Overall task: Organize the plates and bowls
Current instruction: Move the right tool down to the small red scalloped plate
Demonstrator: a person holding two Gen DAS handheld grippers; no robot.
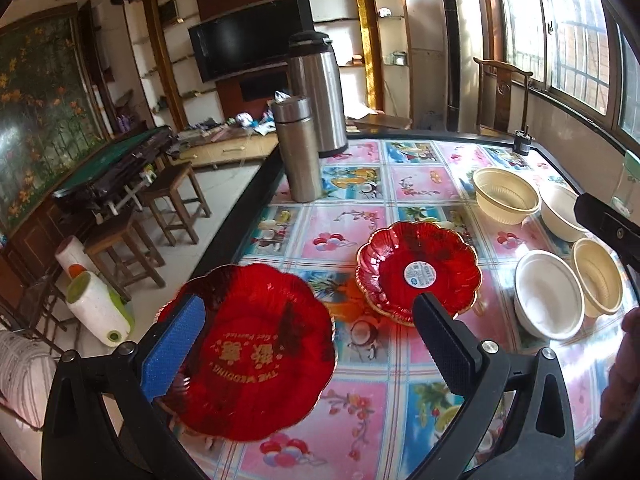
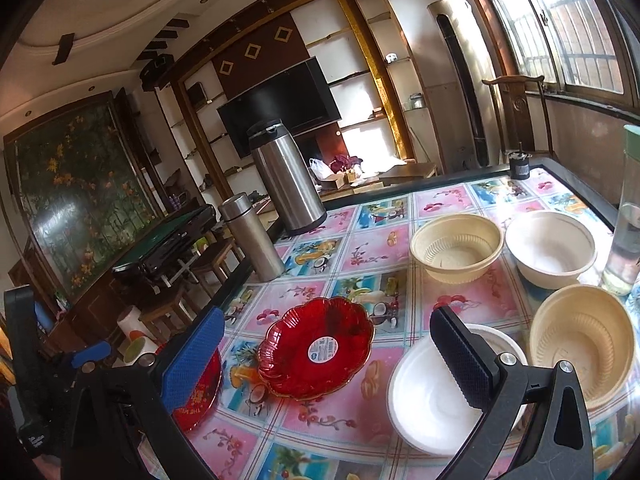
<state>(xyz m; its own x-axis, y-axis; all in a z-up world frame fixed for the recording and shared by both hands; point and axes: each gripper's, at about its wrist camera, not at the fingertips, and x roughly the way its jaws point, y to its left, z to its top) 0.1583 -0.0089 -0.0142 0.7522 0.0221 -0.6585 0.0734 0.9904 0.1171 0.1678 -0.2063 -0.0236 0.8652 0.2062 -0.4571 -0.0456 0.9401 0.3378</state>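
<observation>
Left tool (image 1: 308,336) wide open, holding nothing, over near red plate (image 1: 256,352) at table (image 1: 360,420) left edge. Second red plate (image 2: 316,348) just right of it, flat, sticker in centre. Right tool (image 2: 328,356) wide open, empty, black finger over near white bowl (image 2: 432,400). Near cream bowl (image 2: 580,344) beside it. Far cream bowl (image 2: 456,248) and far white bowl (image 2: 552,248) behind, side by side.

**Plates to the left, bowls to the right**

On the table (image 2: 320,432) two plates lie left: the nearer plate (image 1: 248,352) by the edge, the farther plate (image 2: 316,348) toward the middle. Right of them stand four bowls (image 2: 456,252) in two pairs. Behind the plates, a flask (image 2: 252,236) stands before a taller thermos jug (image 2: 284,176).
</observation>
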